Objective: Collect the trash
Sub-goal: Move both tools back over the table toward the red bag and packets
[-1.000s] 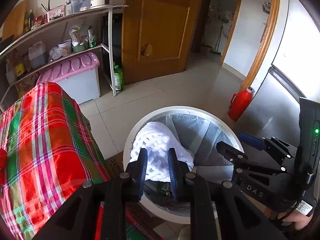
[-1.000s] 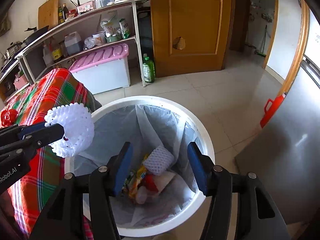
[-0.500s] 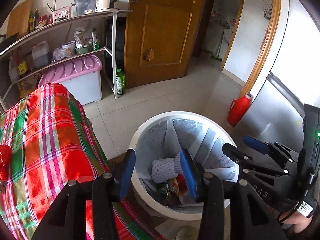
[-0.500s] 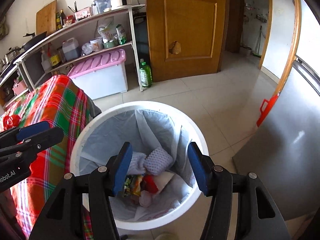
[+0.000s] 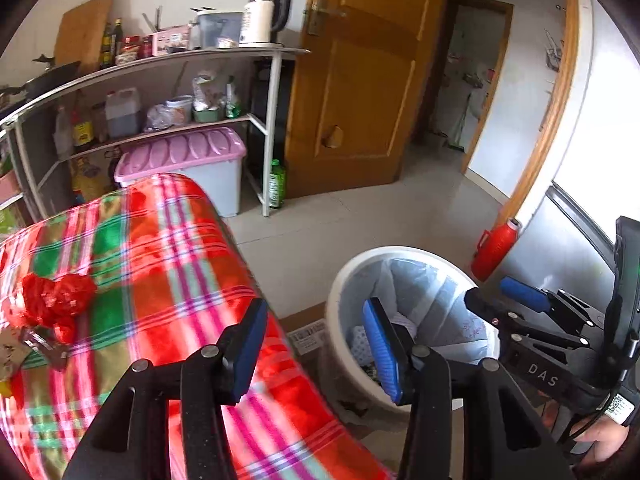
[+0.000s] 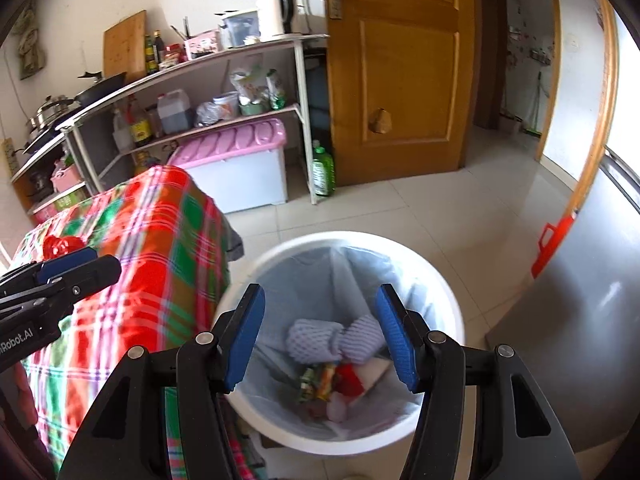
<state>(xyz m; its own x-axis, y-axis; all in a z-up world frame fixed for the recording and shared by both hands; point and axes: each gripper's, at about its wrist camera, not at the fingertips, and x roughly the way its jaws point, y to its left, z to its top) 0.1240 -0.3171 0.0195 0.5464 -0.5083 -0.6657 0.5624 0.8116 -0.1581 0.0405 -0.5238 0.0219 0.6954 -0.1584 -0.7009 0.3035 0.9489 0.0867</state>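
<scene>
1. Left claw [image 5: 316, 348] – jaws have just been opening, nothing between them; right claw [image 6: 320, 336] spread, empty, over the bin [image 6: 444, 280].
2. Foam nets [image 6: 316, 340] lie in the bin.
3. Next trash: red wad [image 5: 56, 300] on the table [image 5: 172, 248], left of frame – up-left of the left claw, nearer that hand.

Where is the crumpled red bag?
In the left wrist view, the crumpled red plastic bag lies at the left on the red-and-green plaid tablecloth, left of the white trash bin.
</scene>
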